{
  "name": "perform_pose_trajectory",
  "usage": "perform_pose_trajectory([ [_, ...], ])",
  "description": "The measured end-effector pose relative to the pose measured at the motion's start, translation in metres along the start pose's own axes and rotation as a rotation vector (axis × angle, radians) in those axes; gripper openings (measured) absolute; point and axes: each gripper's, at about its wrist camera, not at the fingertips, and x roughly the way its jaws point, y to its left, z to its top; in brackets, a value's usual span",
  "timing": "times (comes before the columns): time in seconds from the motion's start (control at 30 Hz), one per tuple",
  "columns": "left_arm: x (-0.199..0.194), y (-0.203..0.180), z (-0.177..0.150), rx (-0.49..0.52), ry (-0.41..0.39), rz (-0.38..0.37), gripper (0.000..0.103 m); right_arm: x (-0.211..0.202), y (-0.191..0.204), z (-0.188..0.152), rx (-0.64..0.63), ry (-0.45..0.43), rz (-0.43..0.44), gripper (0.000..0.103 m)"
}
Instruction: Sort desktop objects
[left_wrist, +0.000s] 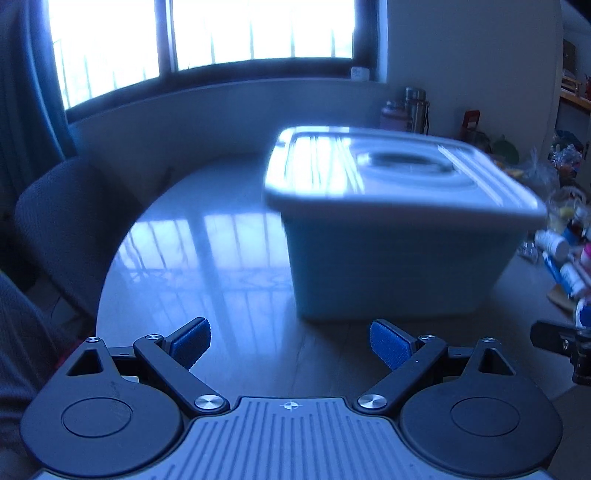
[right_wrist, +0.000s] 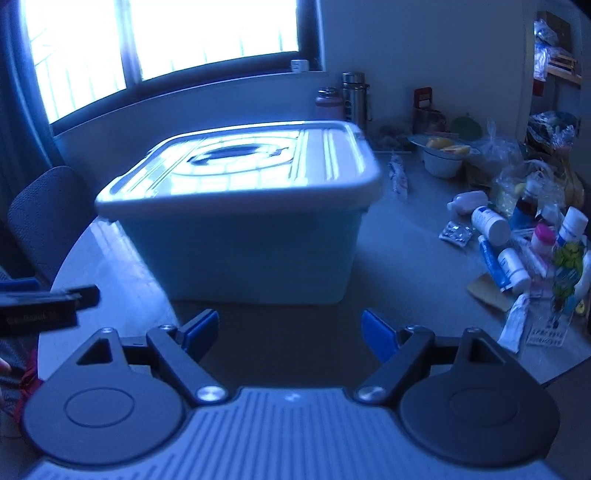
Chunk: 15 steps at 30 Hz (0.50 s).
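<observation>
A light blue storage bin (left_wrist: 388, 266) (right_wrist: 251, 254) with a closed grey lid (right_wrist: 240, 170) stands on the table, blurred in both views. My left gripper (left_wrist: 290, 345) is open and empty, a short way in front of the bin's near left side. Just before the bin's front wall, my right gripper (right_wrist: 290, 334) is also open with nothing between its blue pads. A heap of small bottles and tubes (right_wrist: 517, 243) lies to the right of the bin; a white bottle (right_wrist: 489, 223) lies on its side there.
A glossy table (left_wrist: 207, 258) reflects the window. A dark chair (left_wrist: 70, 221) stands at the left. Two flasks (right_wrist: 354, 96), a bowl with fruit (right_wrist: 441, 155) and plastic bags (right_wrist: 517, 158) crowd the back right. The other gripper shows at each view's edge (right_wrist: 44, 302).
</observation>
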Motion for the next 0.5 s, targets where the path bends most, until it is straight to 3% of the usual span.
perform_pose_trajectory([
  [0.2,0.001,0.0,-0.049,0.021,-0.056,0.027,0.095,0.003,0.011,-0.04,-0.006,-0.032,0.005,0.085],
  [0.5,0.012,0.006,-0.09,-0.058,-0.093,0.031,0.095,0.0,0.02,-0.089,-0.052,-0.1,0.001,0.085],
])
